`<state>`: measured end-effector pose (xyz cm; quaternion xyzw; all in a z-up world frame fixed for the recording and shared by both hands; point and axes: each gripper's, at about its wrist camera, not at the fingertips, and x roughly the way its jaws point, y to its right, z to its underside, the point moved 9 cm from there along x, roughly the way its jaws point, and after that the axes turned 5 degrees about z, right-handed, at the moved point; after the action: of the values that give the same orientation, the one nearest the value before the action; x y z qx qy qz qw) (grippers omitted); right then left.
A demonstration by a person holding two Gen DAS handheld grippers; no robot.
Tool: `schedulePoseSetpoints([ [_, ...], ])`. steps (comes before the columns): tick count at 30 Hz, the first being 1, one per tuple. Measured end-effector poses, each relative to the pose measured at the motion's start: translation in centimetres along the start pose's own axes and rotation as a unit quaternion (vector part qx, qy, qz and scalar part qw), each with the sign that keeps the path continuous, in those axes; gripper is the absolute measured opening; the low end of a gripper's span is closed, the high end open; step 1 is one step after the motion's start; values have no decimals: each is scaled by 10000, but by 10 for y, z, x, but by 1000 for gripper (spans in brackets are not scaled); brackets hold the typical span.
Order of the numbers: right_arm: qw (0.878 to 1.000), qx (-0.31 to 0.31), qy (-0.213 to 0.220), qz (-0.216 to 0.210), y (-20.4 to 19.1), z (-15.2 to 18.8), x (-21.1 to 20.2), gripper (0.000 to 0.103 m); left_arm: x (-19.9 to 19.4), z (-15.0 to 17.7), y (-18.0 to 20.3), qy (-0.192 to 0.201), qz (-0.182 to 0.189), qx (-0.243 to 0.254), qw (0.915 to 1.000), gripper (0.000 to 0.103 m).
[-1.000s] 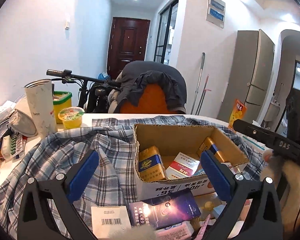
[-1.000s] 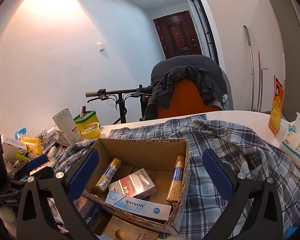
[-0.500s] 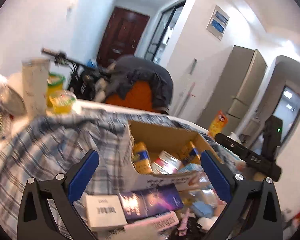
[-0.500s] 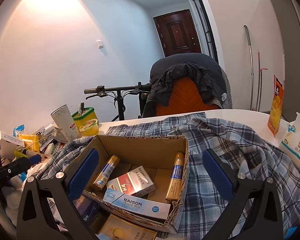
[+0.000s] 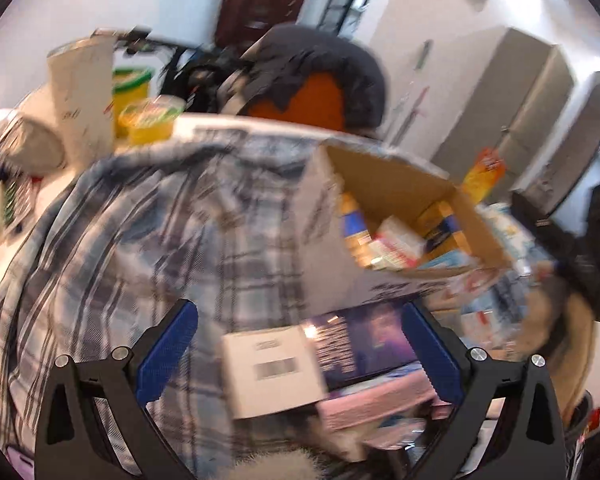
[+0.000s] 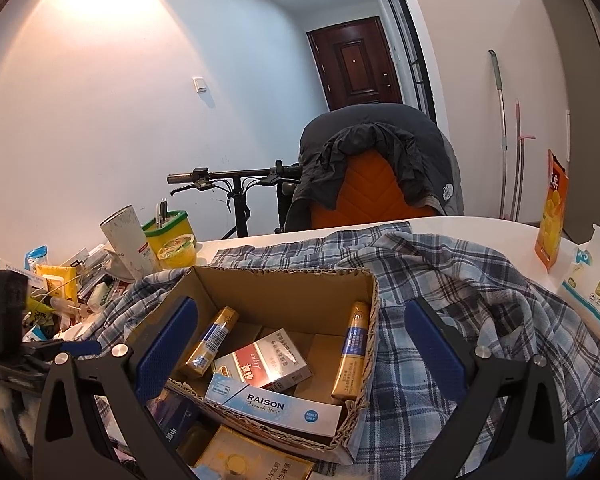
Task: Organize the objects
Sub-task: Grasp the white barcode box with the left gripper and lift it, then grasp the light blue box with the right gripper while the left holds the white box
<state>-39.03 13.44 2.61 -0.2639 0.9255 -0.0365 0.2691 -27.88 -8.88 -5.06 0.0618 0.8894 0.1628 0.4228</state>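
Left gripper (image 5: 300, 350) has swung left and tilted; view blurred.
Both grippers spread wide, empty; white barcode box (image 5: 274, 370) between left fingers, cardboard box (image 6: 276, 304) between right gripper (image 6: 300, 350) fingers.

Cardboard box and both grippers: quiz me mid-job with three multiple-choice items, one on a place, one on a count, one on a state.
1. The cardboard box sits on:
A. a plaid shirt
B. a chair seat
C. the floor

2. Upright gold-and-blue packs leaning inside the box:
A. none
B. two
C. five

3. The right gripper is:
A. shut on the RAISON carton
B. shut on the shirt
C. open, holding nothing

Answers:
1 A, plaid cloth spreads under and around the box.
2 B, one leans at each side wall in the right wrist view.
3 C, its blue pads stand wide apart; the left gripper is open too.
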Motion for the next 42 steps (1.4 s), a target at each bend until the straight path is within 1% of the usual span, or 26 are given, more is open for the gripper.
schedulePoseSetpoints([
  [2, 10000, -3, 0, 1, 0, -1, 0, 103, 11, 7, -12, -280, -310, -96, 9991, 103],
  [5, 10000, 8, -36, -1, 0, 0, 1, 103, 24, 19, -26, -602, -746, -79, 9954, 103],
  [8, 10000, -7, -33, -4, -1, 0, 1, 103, 31, 24, -30, -713, -914, 2, 9933, 103],
  [10, 10000, -25, -37, 5, -1, 1, 1, 103, 29, 23, -29, -622, -993, 49, 9931, 101],
  [11, 10000, -25, -37, 12, 0, 1, 1, 103, 27, 23, -28, -589, -1028, 100, 9929, 92],
  [12, 10000, -21, -31, 18, 0, 1, 1, 103, 25, 23, -27, -549, -1034, 146, 9930, 80],
  [13, 10000, -16, -27, 15, 1, 1, 1, 103, 25, 23, -26, -529, -1023, 163, 9932, 75],
  [14, 10000, -12, -22, 15, 1, 1, 1, 103, 25, 24, -25, -563, -1040, 184, 9928, 66],
  [15, 10000, -12, -21, 18, 1, 1, 1, 103, 27, 24, -24, -589, -1029, 198, 9927, 60],
  [16, 10000, -16, -26, 22, 1, 1, 2, 103, 28, 24, -22, -612, -1021, 218, 9927, 58],
  [19, 10000, -18, -19, 24, 1, 1, 1, 103, 27, 23, -19, -562, -1070, 325, 9921, 57],
  [22, 10000, 10, 20, 19, 2, 0, 1, 103, 25, 19, -19, -488, -985, 224, 9937, 57],
  [25, 10000, 26, 26, 32, 3, 0, 0, 103, 13, 9, -21, -142, -868, 81, 9961, 57],
  [27, 10000, 33, 65, 35, 3, -1, -1, 103, -3, -4, -20, 350, -771, -28, 9964, 57],
  [30, 9999, 63, 111, 20, 4, -3, -4, 103, -28, -18, -18, 1008, -530, -171, 9934, 57],
  [32, 9999, 73, 120, 25, 5, -3, -4, 103, -39, -23, -16, 1317, -355, -235, 9904, 57],
  [34, 9999, 81, 121, 22, 5, -4, -4, 103, -47, -28, -14, 1564, -287, -255, 9869, 57],
  [38, 9998, 135, 108, 15, 8, -4, -5, 103, -60, -34, -4, 1963, -277, -168, 9800, 57],
  [42, 9997, 177, 120, 67, 15, -7, -7, 103, -75, -39, 10, 2468, -369, 57, 9683, 57],
])
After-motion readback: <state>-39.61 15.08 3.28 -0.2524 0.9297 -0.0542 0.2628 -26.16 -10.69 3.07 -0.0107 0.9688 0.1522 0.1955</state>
